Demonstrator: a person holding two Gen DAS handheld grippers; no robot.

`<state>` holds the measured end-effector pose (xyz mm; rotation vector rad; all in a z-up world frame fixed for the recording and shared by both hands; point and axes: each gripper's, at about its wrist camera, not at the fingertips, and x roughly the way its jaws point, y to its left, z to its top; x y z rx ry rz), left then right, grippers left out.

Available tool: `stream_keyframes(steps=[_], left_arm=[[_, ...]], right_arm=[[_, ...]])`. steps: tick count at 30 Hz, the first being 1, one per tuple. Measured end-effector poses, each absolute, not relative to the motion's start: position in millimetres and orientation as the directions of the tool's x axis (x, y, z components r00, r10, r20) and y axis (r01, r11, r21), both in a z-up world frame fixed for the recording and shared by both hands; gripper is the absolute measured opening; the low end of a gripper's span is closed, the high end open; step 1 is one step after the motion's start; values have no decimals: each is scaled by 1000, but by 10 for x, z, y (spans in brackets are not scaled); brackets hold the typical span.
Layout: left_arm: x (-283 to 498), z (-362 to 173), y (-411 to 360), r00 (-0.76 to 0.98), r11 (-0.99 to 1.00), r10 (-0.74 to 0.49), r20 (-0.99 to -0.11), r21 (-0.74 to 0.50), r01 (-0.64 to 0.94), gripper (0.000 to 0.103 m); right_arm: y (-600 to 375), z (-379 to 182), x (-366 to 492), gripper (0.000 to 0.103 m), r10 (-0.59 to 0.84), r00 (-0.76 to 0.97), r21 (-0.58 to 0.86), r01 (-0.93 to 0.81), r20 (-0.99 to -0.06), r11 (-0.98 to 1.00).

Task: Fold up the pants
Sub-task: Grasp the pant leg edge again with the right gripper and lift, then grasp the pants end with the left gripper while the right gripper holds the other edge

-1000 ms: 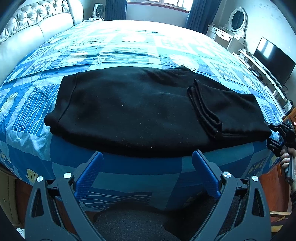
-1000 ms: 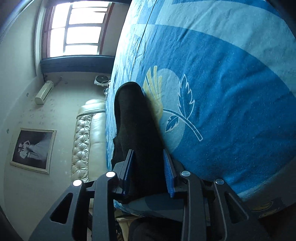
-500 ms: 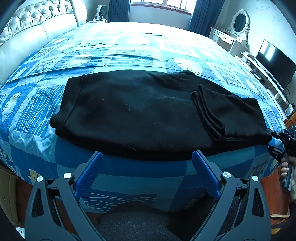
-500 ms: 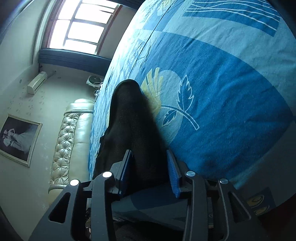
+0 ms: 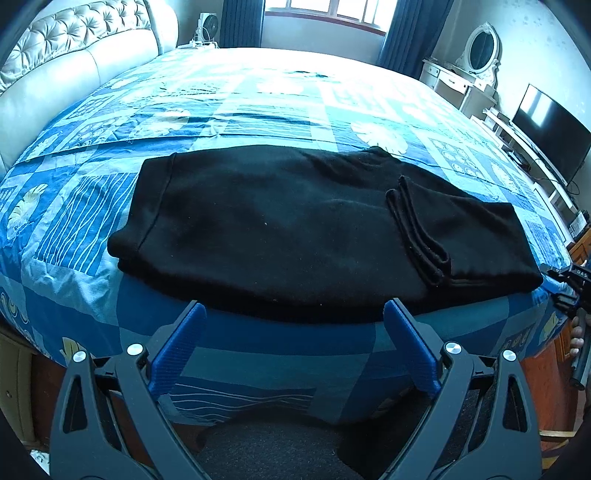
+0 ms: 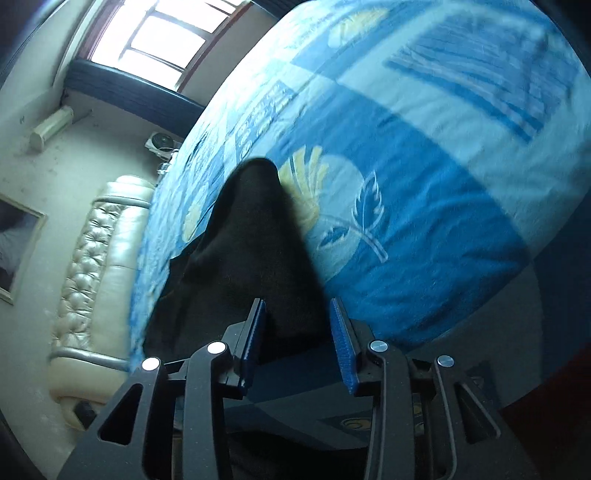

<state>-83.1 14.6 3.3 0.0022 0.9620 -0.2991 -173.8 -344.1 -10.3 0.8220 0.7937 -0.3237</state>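
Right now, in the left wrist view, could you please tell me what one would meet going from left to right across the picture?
Tufted headboard → floor fan → window → oval vanity mirror → television → right claw at the frame's right edge.
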Motion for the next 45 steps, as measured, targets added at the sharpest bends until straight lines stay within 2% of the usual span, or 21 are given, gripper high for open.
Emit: stream_keyframes(steps=[3, 9, 15, 20, 22, 25, 30, 31, 33, 40, 45], left_arm=[[-800, 31, 181, 536, 961, -252, -806, -142, 239, 96], [-755, 38, 280, 534, 965, -247, -809, -158, 208, 96], [-681, 90, 480, 549, 969, -247, -798, -190, 160, 96], [-578, 66, 673, 540, 965, -261, -800, -235, 118, 96], [-532, 65, 752, 538, 962, -269, -799, -250, 109, 96], [-445, 82, 908, 540, 955, -288, -791, -275, 107, 96], [-178, 59, 1406, 551, 920, -363, -751, -384, 84, 96], [-84, 19, 1544, 550, 906, -385, -741, -417, 73, 96], [91, -74, 1734, 535, 877, -433, -725, -477, 63, 96], [648, -553, 2026, 419, 763, -598, -683, -646, 37, 96], [709, -586, 1963, 376, 688, -694, -615, -719, 94, 96]], right_arm=[[-3141, 121, -1549, 38, 104, 734, 585, 438, -671, 683], [-2391, -263, -809, 38, 459, 682, 772, 252, -569, 584], [-1767, -595, -338, 38, 593, 582, 802, 187, -556, 568], [-1519, -740, -238, 35, 586, 522, 755, 194, -620, 626], [-1531, -772, -248, 29, 586, 515, 752, 201, -626, 627], [-1552, -767, -277, 28, 603, 511, 764, 187, -613, 618], [-1671, -586, -366, 33, 625, 572, 814, 138, -531, 564], [-1696, -546, -383, 40, 629, 577, 818, 127, -521, 561], [-1739, -490, -439, 45, 633, 581, 820, 113, -512, 561], [-1804, -443, -497, 52, 625, 583, 814, 113, -519, 570], [-1807, -536, -490, 52, 639, 564, 821, 132, -523, 555]])
